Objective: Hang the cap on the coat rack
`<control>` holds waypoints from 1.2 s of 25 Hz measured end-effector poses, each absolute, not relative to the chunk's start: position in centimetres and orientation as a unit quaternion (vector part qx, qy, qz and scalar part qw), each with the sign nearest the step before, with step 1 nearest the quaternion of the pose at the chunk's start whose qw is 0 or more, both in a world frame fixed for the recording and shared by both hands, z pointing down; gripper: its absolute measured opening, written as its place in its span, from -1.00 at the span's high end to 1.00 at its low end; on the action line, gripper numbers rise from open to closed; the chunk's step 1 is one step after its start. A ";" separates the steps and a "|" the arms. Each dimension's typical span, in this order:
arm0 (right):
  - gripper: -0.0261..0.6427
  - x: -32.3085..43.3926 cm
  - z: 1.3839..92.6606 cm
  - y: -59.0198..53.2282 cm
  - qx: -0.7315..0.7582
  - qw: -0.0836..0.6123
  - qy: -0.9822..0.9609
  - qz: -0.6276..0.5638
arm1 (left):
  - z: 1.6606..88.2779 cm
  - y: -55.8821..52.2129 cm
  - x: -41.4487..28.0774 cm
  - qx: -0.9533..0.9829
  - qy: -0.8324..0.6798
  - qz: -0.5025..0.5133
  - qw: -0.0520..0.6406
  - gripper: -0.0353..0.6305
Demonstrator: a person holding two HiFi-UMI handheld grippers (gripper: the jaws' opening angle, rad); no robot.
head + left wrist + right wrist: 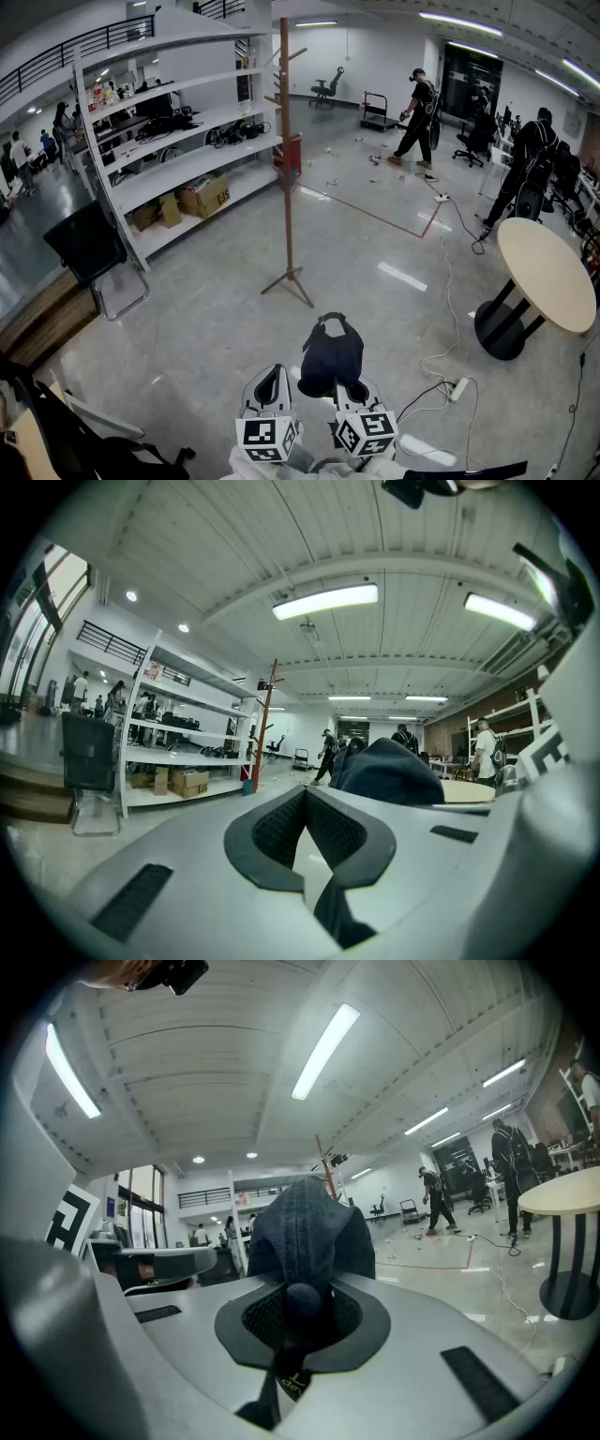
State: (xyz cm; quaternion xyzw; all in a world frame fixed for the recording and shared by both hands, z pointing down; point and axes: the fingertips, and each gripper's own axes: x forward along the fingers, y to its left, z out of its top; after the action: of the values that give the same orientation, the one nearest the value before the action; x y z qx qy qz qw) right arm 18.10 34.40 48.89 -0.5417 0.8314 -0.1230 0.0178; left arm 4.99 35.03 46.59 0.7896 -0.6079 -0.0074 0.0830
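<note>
Cap [331, 356] pinched in the right gripper [343, 384], well short of the coat rack [286, 169].
The right gripper's jaws are pressed onto the dark cap at its lower edge, the crown button sitting right between the pads; the cap stands upright above the jaws, on the near side of the coat rack's splayed feet and clear of them. The left gripper [273, 377] sits just left of the right one, equally far from the coat rack, its jaw tips drawn together with nothing between them. The coat rack stands upright on the glossy floor with bare pegs near its top. White shelves [187, 159] run to its left; a round table [548, 272] stands well to its right.
</note>
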 end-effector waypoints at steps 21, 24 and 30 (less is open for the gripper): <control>0.86 15.5 49.4 26.7 -0.534 0.020 0.836 -0.123 | 47.1 27.5 3.6 0.794 -0.604 -0.002 0.074 0.92; 0.86 14.9 49.4 25.0 -0.531 0.020 0.838 -0.123 | 47.1 25.7 3.2 0.793 -0.605 -0.001 0.074 0.92; 0.86 14.6 49.0 21.5 -0.535 0.019 0.835 -0.125 | 46.7 22.1 3.0 0.797 -0.600 -0.001 0.073 0.92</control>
State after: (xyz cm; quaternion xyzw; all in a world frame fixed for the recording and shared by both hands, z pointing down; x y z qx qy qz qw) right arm 14.61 21.48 49.04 -0.5350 0.8353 -0.1253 0.0194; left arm 3.04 22.11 46.66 0.7967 -0.6000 -0.0010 0.0732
